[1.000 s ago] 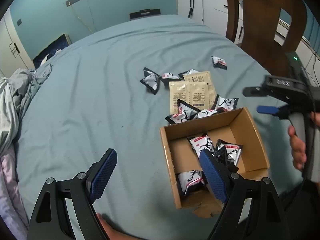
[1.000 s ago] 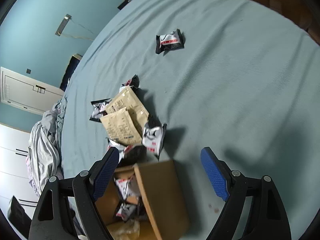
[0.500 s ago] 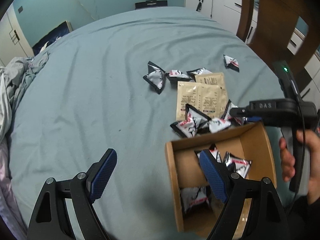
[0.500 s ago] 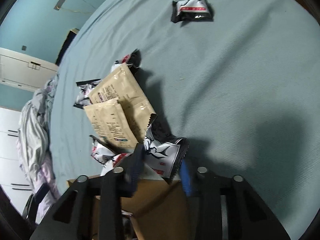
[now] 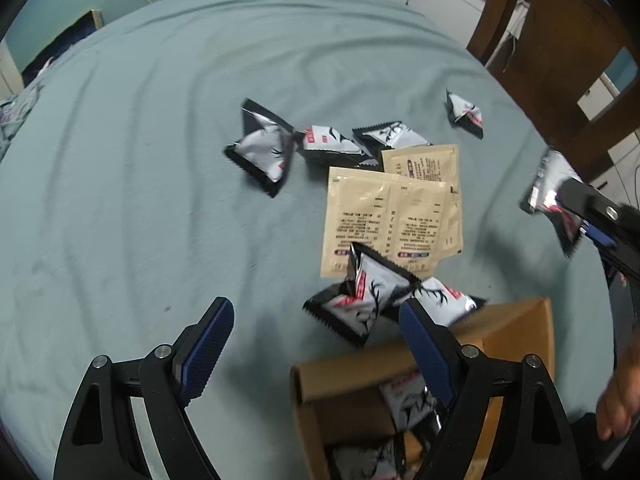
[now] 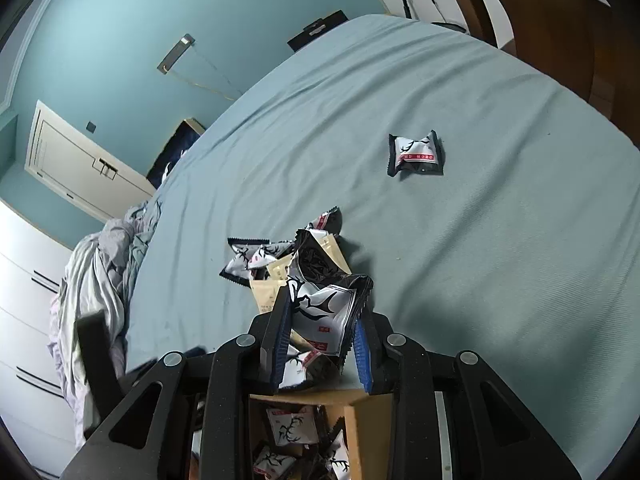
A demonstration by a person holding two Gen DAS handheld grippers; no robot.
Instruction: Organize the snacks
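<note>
Several black-and-white snack packets [image 5: 360,304] and beige sachets [image 5: 384,216] lie on the blue bedsheet beyond an open cardboard box [image 5: 508,332] that holds more packets. In the left wrist view my left gripper [image 5: 314,312] hangs open just above the packets at the box's far wall, gripping nothing. The jaws of my right gripper [image 6: 322,320] are closing, and their pads press on one snack packet [image 6: 320,300], held in the air above the box [image 6: 368,420]. That packet [image 5: 548,184] also shows at the right edge of the left wrist view. A lone packet [image 6: 416,154] lies farther out.
A wooden chair [image 5: 560,60] stands at the bed's right side. Crumpled bedding [image 6: 92,280] is heaped at the left edge, with white cupboards behind. A person's hand [image 5: 620,392] shows at the lower right.
My right gripper came down over a packet beside the box, closed on it and lifted it. My left gripper moved forward and lower, toward the packets at the box's far wall.
</note>
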